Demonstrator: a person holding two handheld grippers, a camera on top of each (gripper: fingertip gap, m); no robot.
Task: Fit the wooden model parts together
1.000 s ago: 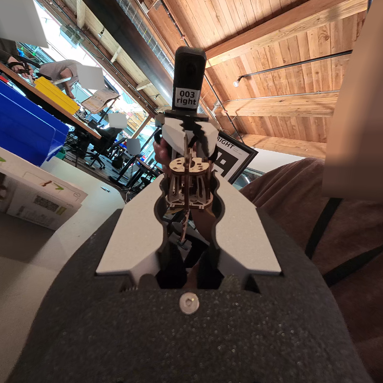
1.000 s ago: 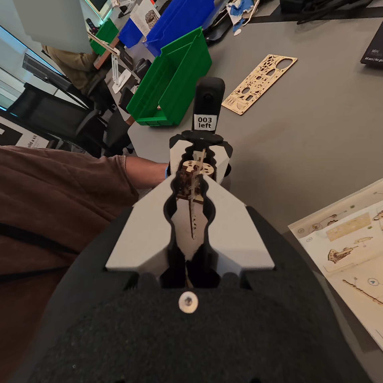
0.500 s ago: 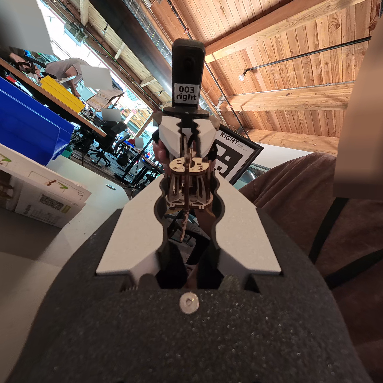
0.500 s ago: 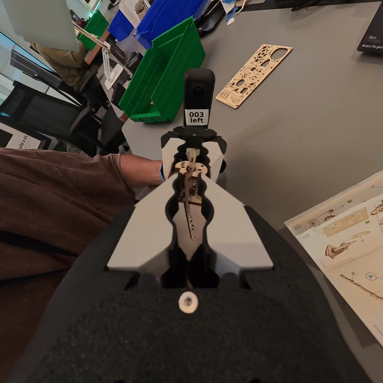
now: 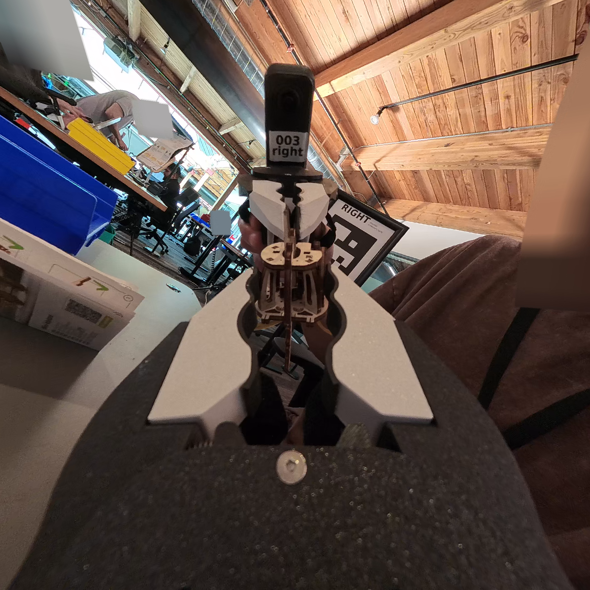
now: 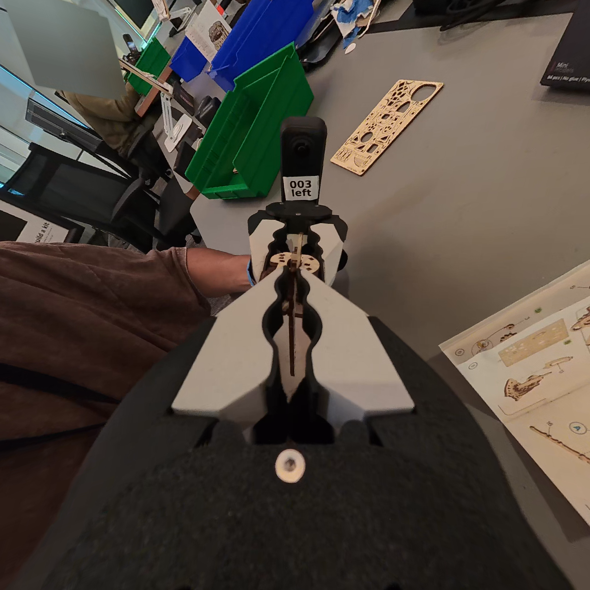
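Observation:
My left gripper [image 5: 290, 277] is shut on a small barrel-shaped wooden assembly [image 5: 274, 297] with a round slotted top disc. It is held up in the air. My right gripper [image 6: 293, 271] faces it tip to tip and is shut on a thin flat wooden strip [image 6: 291, 344], seen edge-on. The strip [image 5: 287, 344] passes through the middle of the assembly and sticks out below it. The right gripper also shows in the left wrist view [image 5: 290, 223], just behind the disc. The left gripper [image 6: 295, 245] and the disc [image 6: 308, 263] show in the right wrist view.
On the grey table [image 6: 447, 223] lie a punched-out wooden part sheet [image 6: 386, 124], an instruction sheet [image 6: 526, 367], a green bin [image 6: 255, 127] and blue bins [image 6: 255, 38]. A white box [image 5: 64, 303] and a blue bin [image 5: 38, 191] are at left. The person's brown sleeve [image 6: 79, 319] is close by. The grippers are tip to tip, or close to it.
The strip was tilted in the right wrist view and now stands straight and edge-on, in line with the assembly. Both grippers kept their hold and shifted only slightly.

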